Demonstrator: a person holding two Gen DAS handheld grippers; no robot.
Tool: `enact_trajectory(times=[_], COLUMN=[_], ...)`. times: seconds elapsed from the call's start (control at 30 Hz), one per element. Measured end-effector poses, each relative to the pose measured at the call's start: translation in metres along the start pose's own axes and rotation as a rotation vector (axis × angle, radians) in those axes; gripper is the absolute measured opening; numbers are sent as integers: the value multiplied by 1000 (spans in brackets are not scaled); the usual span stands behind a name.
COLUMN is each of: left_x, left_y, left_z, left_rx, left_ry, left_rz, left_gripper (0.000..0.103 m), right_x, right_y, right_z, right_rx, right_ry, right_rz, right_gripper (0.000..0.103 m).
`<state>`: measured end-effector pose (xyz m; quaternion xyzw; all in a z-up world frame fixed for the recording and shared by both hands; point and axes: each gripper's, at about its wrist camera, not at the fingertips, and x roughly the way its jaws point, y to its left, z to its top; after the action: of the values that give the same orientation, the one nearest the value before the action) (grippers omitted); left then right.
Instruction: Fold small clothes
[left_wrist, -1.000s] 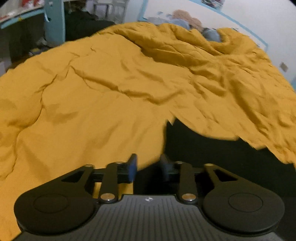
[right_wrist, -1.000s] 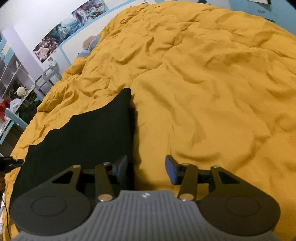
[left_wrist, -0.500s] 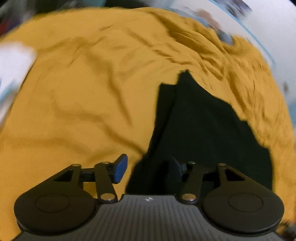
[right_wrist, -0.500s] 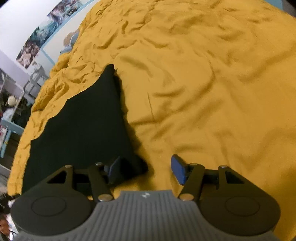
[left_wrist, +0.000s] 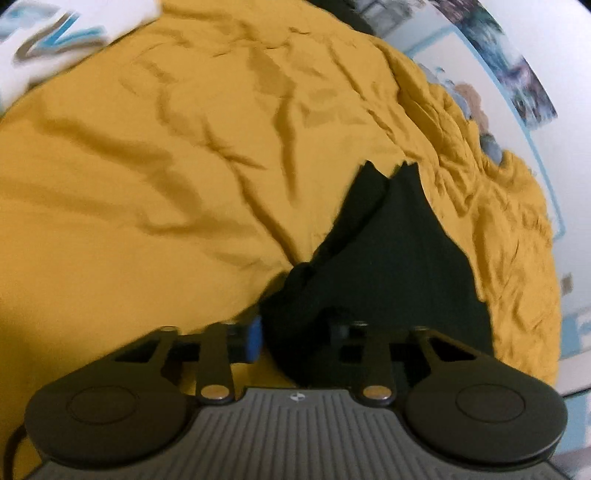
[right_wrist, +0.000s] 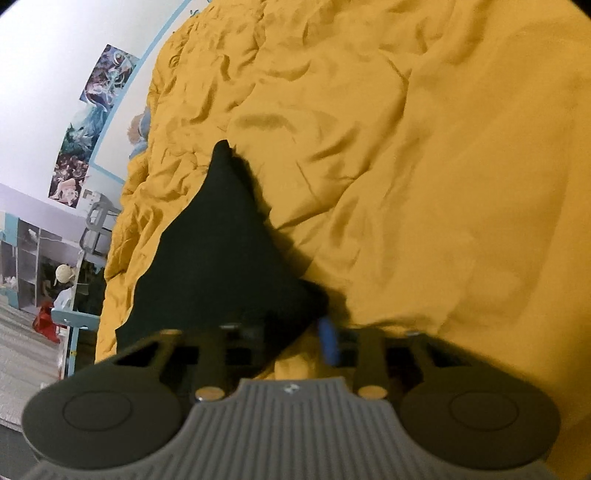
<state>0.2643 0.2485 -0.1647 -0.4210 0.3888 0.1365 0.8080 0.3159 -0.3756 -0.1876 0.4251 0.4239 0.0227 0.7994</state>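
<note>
Status change: over the last second both claws have closed in on the black garment, which lies on the yellow bedspread. The left claw has advanced from bare bedspread to the garment's near left corner; its fingers stand apart with bunched cloth between them. The right claw has narrowed from wide apart, and its fingers now bracket the near right corner; whether they are already clamped cannot be told through the blur

Assessment: both near corners are engaged, so the fold is about to begin

Edges and clearance: the garment narrows to a far tip. Open bedspread extends beyond and to both sides. The bed's edge, beside the wall, lies well clear
</note>
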Motion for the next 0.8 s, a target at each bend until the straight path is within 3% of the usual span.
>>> enact_trajectory(times=[0.03,0.3,0.53,0.63,0.8], left_x=[1,-15,-55,-79,-121], left_y=[-8,-63,-84,-87,-85], left_z=[0,-13,-21,-28,-59], left_rx=[60,456,567,603,775], left_ry=[-5,-47,-72,-39,13], left_rz=[16,181,204,190,209], left_gripper=[15,11,11,10,10], right_x=[0,-18,-58,-91,-148], right_y=[3,65,103,108,93], right_z=[1,1,-3,-7,-22], right_rx=[-9,-372,-518,-539,-564], right_ry=[-5,-57,-77,-69,-15], right_rz=[0,-121,-141,-124,-141], right_gripper=[1,0,0,0,0])
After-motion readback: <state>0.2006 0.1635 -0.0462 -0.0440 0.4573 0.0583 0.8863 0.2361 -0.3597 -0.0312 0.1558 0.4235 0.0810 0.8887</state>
